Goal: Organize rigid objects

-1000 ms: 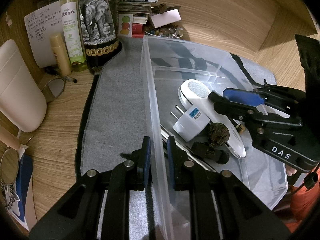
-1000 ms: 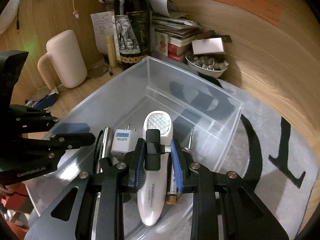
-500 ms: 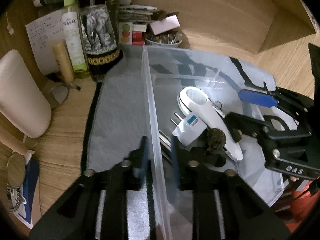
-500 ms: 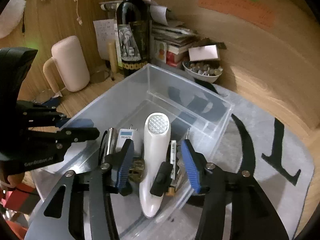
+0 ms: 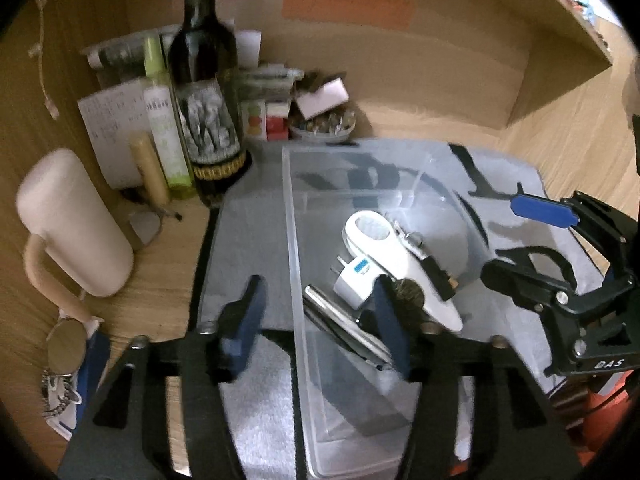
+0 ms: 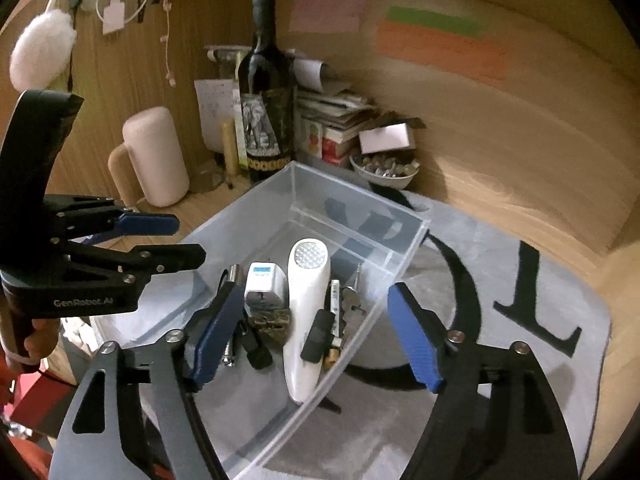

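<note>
Left wrist view: the left claw [image 5: 320, 312] stands spread wide and empty, its two blue pads astride the long wall of the clear plastic bin [image 5: 291, 240] without touching it, one pad outside over the grey mat [image 5: 248, 224] and one inside. Inside the bin lie the rigid things: a white handheld device [image 5: 396, 256], a white plug adapter [image 5: 356, 284], a silvery metal tool [image 5: 344, 328] and a dark knobbly piece [image 5: 408, 296]. If this claw drops or swings from here, the inner pad could knock the metal tool or catch the thin wall and skid the bin across the mat. A wine bottle [image 5: 206, 120], a green spray bottle [image 5: 164, 120] and a cream mug [image 5: 76, 224] crowd the worktop's far left, so sideways room there is poor; the mat strip beside the bin is open.

Right wrist view: the right claw [image 6: 316, 344] is likewise gaping and holds nothing, poised above the bin's near end. A small black clip-like piece [image 6: 318, 336] rests on the white device's handle, beside a battery-like cylinder [image 6: 335, 304] and keys [image 6: 352, 300]. The clip looks loosely perched and may slide off if the bin is jolted. An inner divider [image 6: 344, 232] fences off an empty far compartment, the best room for more items. A bowl of small oddments [image 6: 384, 170] sits just behind the bin; the mat to the right lies open for retreat.
</note>
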A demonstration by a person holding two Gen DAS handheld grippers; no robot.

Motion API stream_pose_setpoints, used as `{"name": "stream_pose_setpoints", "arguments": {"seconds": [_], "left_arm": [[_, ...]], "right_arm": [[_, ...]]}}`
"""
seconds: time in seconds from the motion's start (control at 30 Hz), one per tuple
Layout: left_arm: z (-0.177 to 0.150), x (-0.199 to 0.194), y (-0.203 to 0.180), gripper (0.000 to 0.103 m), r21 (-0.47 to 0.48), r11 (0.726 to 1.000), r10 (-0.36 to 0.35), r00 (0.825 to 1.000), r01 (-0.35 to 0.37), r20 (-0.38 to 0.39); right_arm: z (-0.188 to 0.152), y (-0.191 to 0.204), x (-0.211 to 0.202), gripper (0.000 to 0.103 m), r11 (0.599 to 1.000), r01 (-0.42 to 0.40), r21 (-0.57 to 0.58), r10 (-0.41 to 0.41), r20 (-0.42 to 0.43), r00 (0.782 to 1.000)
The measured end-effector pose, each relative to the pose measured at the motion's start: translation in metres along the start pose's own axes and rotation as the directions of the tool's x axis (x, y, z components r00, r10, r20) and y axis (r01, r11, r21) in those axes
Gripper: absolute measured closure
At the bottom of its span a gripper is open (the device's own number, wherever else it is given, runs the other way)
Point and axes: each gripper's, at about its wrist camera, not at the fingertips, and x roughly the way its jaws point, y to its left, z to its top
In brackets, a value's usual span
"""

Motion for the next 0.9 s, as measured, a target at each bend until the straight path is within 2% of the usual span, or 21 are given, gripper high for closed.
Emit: {"name": "stream_pose_setpoints", "arguments": {"seconds": [0.23, 0.4, 0.5, 0.67, 0.9], "left_arm": [[-0.006, -0.035, -0.021, 0.023, 0.034, 0.999, -0.001, 0.992, -0.004, 0.129], [-0.011, -0.053, -0.033, 0.013, 0.044, 0.999, 0.001, 0.974, -0.011, 0.226], [-0.016, -0.062, -0.041, 0.006, 0.048, 0.999, 0.006, 0.959, -0.02, 0.283], [-0.025, -0.076, -0.05, 0.003, 0.049, 0.999, -0.017, 0.933, 0.0, 0.359], [-0.035, -0.086, -0.057, 0.0, 0.041, 0.999, -0.044, 0.905, 0.029, 0.423]], "right_arm": [[-0.009, -0.004, -0.031, 0.018, 0.998, 0.031, 0.048, -0.034, 0.076, 0.997], [-0.021, -0.004, -0.056, 0.001, 0.993, 0.069, 0.093, -0.082, 0.146, 0.986], [-0.029, -0.003, -0.071, 0.0, 0.988, 0.111, 0.109, -0.131, 0.19, 0.973], [-0.039, -0.001, -0.089, 0.0, 0.98, 0.154, 0.124, -0.18, 0.237, 0.955], [-0.053, 0.0, -0.108, 0.0, 0.97, 0.188, 0.157, -0.228, 0.293, 0.928]]}}
